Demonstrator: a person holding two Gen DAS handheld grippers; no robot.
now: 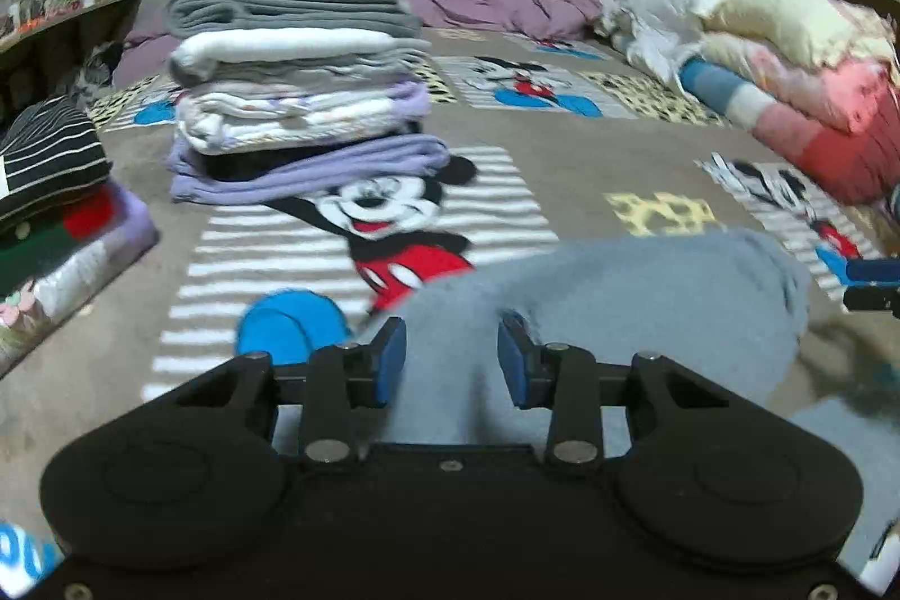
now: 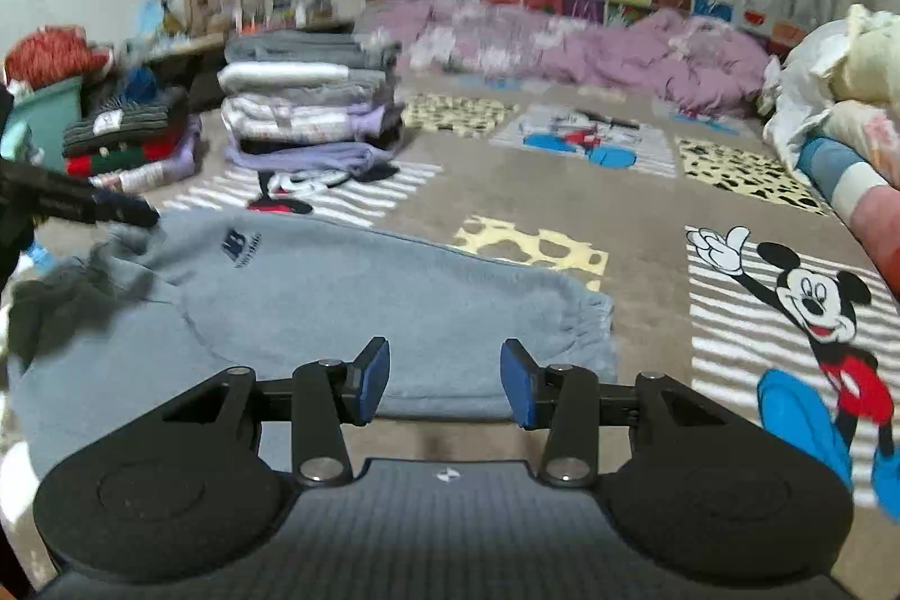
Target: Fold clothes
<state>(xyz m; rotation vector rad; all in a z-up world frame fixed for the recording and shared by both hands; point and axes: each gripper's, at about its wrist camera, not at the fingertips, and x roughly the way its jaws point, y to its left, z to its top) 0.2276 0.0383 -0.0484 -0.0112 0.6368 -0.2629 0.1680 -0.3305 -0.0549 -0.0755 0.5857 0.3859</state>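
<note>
Two blue pads frame my left gripper (image 1: pixel 451 355) in the left wrist view, jaws spread wide, nothing clamped. Grey-blue sweatshirt (image 1: pixel 630 302) lies directly ahead and beneath them on the cartoon-mouse blanket (image 1: pixel 562 167); whether the pads touch the fleece I cannot tell. Folded stack (image 1: pixel 298 94) stands further back to the left, a striped dark garment pile (image 1: pixel 50 184) at the left edge. Loose heap of pale and pink laundry (image 1: pixel 787 54) sits at far right. My right gripper's tip (image 1: pixel 872 285) shows at the right edge.

Right wrist view: my right gripper (image 2: pixel 444 380) is likewise wide, holding nothing, poised above the sweatshirt's (image 2: pixel 337 296) near hem. The garment lies spread flat, dark chest logo (image 2: pixel 242 243) facing up. My left gripper (image 2: pixel 84 203) shows at its left side. Folded stack (image 2: pixel 309 111) stands beyond.
</note>
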